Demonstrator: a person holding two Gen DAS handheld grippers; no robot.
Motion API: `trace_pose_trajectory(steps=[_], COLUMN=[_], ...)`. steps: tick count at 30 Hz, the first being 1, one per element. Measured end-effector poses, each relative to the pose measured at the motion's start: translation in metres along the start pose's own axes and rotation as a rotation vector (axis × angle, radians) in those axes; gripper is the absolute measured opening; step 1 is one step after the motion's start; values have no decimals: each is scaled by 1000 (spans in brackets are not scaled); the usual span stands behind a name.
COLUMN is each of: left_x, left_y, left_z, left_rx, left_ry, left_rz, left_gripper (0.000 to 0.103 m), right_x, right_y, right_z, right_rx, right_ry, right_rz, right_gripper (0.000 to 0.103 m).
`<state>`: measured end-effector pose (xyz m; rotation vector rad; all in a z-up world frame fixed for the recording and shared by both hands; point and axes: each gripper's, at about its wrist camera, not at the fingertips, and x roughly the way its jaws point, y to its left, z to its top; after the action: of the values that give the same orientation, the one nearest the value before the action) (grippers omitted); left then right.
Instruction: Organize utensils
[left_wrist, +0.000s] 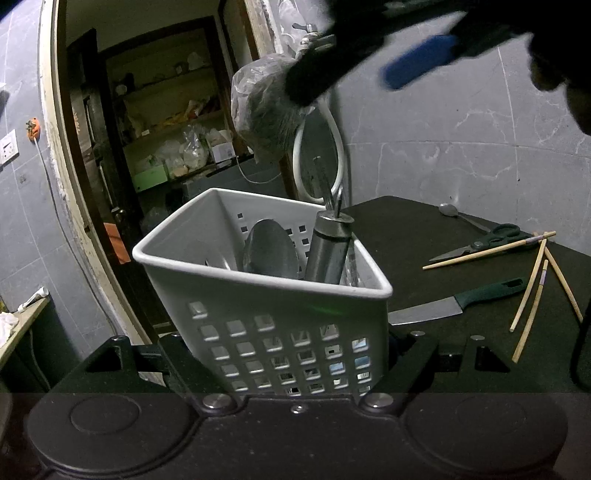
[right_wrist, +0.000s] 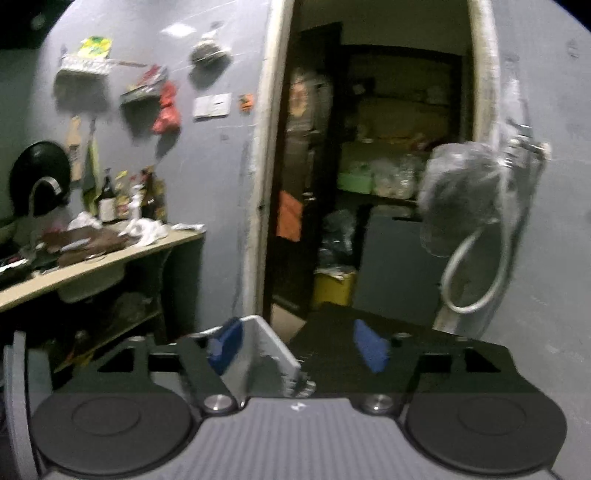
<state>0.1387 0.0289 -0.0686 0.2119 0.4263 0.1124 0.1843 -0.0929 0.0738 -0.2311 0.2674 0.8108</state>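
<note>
Left tool (left_wrist: 295, 365) clamps basket (left_wrist: 266, 295) at table (left_wrist: 406, 236) edge; right tool (right_wrist: 299, 347) open, seemingly empty; slipping grip could tip basket off.

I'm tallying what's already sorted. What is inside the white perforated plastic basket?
Inside the white perforated plastic basket: a large metal spoon bowl and a cylindrical steel-handled utensil leaning at the right corner. The walls hide their lower ends and anything lying beneath.
</note>
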Motion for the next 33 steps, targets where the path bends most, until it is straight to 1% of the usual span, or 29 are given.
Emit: trace_pose_trajectory(steps=[1,2,4,5,8,13,17,21,25,28,33], left_x=[0,0,0,0,1,1,0,0,-1,-1,-2], left_y=[0,0,0,0,0,0,0,0,-1,0,1], left_z=[0,0,0,0,0,0,1,1,2,2,2], left_rx=[0,0,-1,-1,-1,-3,-6,-8,-10,-11,-14], left_ry=[1,0,0,1,4,9,14,19,24,30,41], left_rz=[0,0,0,0,1,5,8,11,15,14,13], left_gripper=[82,82,82,82,82,82,82,82,82,82,82], right_x=[-3,-6,-10,-12,-15,-13,-8,-3,-9,-14,-21], right_y=[-6,-14,-27,-34,-56,-87,-98,-101,-100,-100,-104], right_z=[-2,-5,-11,-16,-33,-58,-77,-96,-118,-131,-147], right_rx=[12,26,49,63,106,224,236,251,287,327,395], right_ry=[1,7,27,45,111,210,285,371,439,475,509], right_rz=[-23,-48,-90,-116,-174,-263,-309,-323,-331,-341,-363], right_gripper=[92,97,102,103,103,103,103,103,103,103,103])
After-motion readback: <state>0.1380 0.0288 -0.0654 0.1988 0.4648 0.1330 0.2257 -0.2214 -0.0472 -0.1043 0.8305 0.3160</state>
